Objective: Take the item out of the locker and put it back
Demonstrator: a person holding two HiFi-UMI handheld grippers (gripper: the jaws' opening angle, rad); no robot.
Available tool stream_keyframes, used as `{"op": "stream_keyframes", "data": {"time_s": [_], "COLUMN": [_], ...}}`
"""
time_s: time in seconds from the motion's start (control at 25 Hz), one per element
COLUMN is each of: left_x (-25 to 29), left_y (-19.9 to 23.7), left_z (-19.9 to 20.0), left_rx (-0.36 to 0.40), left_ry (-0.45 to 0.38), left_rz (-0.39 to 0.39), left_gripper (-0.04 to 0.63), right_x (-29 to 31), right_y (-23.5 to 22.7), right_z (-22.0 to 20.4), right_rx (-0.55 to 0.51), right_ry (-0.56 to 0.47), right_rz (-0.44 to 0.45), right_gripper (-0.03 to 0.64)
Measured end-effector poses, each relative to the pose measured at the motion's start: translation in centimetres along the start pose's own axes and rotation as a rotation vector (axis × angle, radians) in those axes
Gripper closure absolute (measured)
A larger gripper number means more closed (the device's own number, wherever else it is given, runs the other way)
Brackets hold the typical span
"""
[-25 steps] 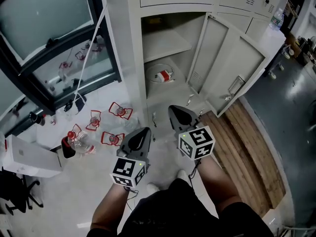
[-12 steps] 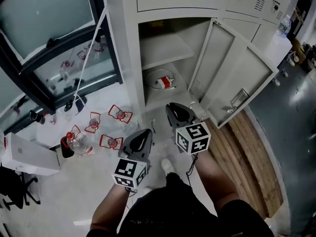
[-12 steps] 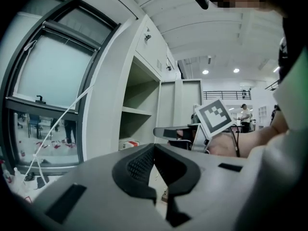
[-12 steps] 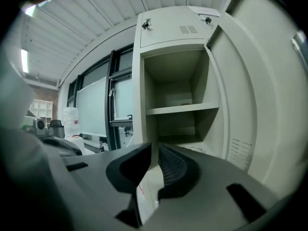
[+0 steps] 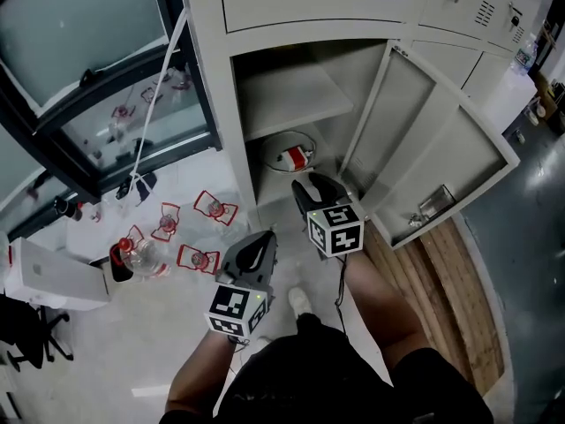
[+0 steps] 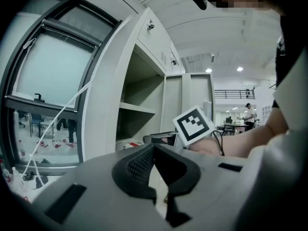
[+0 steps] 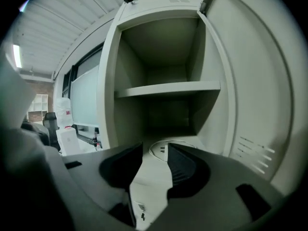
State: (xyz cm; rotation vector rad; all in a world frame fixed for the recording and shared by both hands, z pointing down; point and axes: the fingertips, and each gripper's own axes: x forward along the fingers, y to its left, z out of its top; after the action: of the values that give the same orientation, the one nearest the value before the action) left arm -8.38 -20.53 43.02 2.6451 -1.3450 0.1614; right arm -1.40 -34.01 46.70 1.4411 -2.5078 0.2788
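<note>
Locker item (image 7: 163, 149), an indistinct sliver beyond the right tool (image 7: 155, 147)

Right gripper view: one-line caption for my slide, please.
Right gripper, jaws just opening with nothing between them, aimed into the open locker at the coiled white cable on its floor.

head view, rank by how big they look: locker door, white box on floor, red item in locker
1. locker door
2. white box
3. red item, clearly the smallest

Dark-framed window (image 5: 79, 34), pale floor (image 5: 115, 360), wooden planks (image 5: 450, 307) at right
</note>
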Motion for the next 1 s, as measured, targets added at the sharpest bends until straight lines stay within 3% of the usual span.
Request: {"op": "stream_keyframes", "data": {"time_s": [0.72,1.0], "left_x": [3.1,3.6], "left_y": [1.9,2.5], "left_z": [-0.7,-0.9], "left_rx": [-0.020,-0.027], "left_ry": [0.029,0.031], "left_rz": [0.038,0.048], "left_gripper": [0.591,0.591], "right_x": [8.7,10.4], "right_y": [-4.7,-5.2], "right_z": [-3.9,-4.5], "right_rx": [-0.058,-0.061], "right_ry": [0.253,0.310], "right_rz": [-0.059,-0.079], "right_gripper": [0.311,0.298]}}
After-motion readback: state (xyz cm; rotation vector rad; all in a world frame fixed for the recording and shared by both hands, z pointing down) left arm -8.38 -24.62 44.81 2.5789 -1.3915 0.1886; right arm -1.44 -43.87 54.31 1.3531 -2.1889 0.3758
